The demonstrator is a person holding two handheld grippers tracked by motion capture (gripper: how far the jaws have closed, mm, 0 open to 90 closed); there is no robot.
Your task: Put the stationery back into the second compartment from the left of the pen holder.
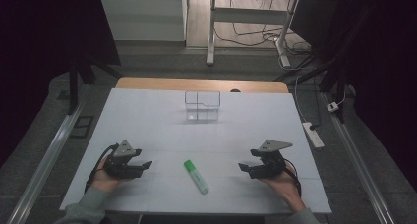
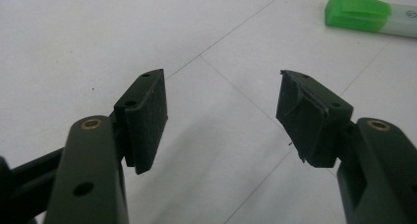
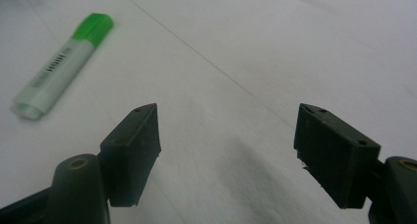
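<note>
my left gripper low left of the high view, jaws apart and empty, my right gripper low right, likewise spread on nothing, green highlighter lying bottom centre between them, clear organiser upper centre

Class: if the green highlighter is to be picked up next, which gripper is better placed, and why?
Roughly even, perhaps the left gripper: it looks slightly nearer the green highlighter than the right gripper. Both are open and empty on the table.

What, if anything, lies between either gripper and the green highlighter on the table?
Nothing visible. The green highlighter lies alone on the white table, with bare surface between it and the open left gripper and the open right gripper. The clear organizer stands far behind.
</note>
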